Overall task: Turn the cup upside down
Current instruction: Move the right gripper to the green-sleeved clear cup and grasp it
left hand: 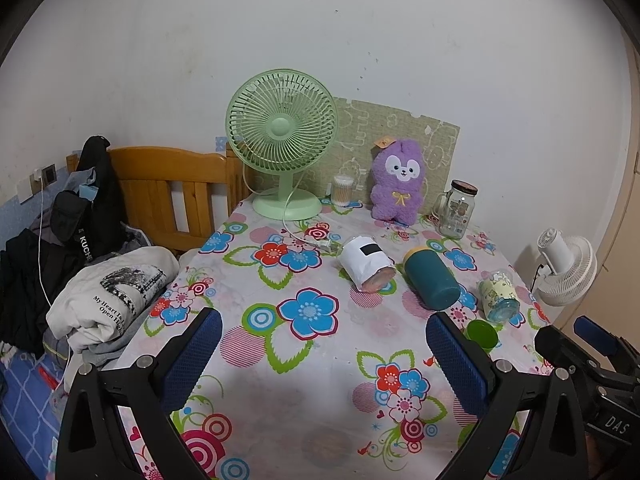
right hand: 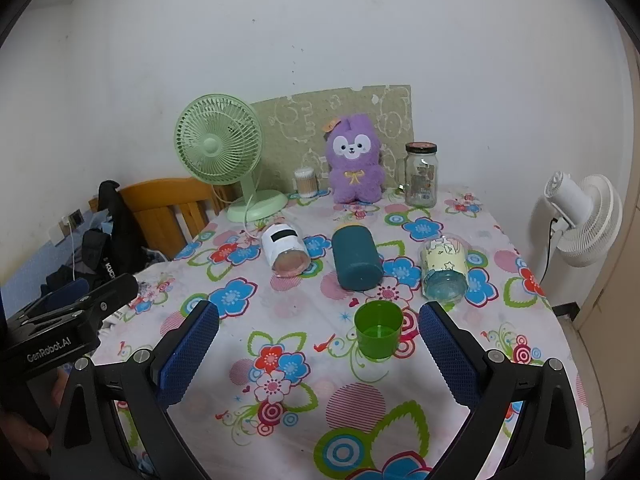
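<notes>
A small green plastic cup (right hand: 378, 333) stands upright, mouth up, on the flowered tablecloth (right hand: 280, 392). In the right wrist view it sits just ahead of my right gripper (right hand: 319, 322), nearer the right finger; the jaws are wide open and empty. In the left wrist view the cup (left hand: 483, 334) peeks out behind the right finger of my left gripper (left hand: 324, 330), which is open and empty over the cloth (left hand: 304, 384). The right gripper's body shows at the lower right edge of that view, the left gripper's at the left edge of the right wrist view.
Three containers lie on their sides beyond the cup: a white-wrapped one (right hand: 285, 254), a teal one (right hand: 356, 258), a star-patterned one (right hand: 444, 267). At the back stand a green fan (right hand: 224, 160), a purple plush (right hand: 354, 162), a glass jar (right hand: 421, 175). A white fan (right hand: 580, 220) stands right; bed and clothes (left hand: 80, 240) left.
</notes>
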Demonstrator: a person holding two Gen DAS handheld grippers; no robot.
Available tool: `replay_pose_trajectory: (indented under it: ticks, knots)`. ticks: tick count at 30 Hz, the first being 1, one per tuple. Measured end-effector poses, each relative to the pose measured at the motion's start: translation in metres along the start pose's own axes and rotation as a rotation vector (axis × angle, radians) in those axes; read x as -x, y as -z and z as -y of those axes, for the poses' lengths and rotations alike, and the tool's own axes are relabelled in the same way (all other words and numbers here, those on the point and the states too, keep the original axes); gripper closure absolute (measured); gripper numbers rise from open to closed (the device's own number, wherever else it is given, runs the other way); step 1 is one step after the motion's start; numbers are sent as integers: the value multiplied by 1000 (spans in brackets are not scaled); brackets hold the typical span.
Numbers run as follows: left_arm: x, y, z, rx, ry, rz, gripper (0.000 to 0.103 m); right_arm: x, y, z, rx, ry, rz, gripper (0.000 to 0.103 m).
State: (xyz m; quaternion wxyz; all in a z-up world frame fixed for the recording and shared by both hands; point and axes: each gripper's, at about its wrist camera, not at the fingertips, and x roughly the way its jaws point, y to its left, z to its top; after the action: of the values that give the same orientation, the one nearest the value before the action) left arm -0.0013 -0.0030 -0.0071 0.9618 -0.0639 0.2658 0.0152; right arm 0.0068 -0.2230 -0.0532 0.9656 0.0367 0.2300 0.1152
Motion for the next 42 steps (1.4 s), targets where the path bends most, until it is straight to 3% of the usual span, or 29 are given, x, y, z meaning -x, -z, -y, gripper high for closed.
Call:
replay_pose_trajectory:
  ticks: [17, 30, 37, 42]
  knots:
    - [-38, -1, 32, -76, 63, -92, 0, -25, -9, 34, -33, 85, -47, 2]
    - [-106, -12, 92, -276, 183, -195, 0, -96, -27, 110, -128, 224, -181, 2]
    - [-149, -13, 126, -356, 246, -259, 0, -143, -30, 135, -139, 239, -267, 2]
    - [-173, -9, 143, -396, 251, -300, 0, -167, -28, 144, -130, 254, -315, 3]
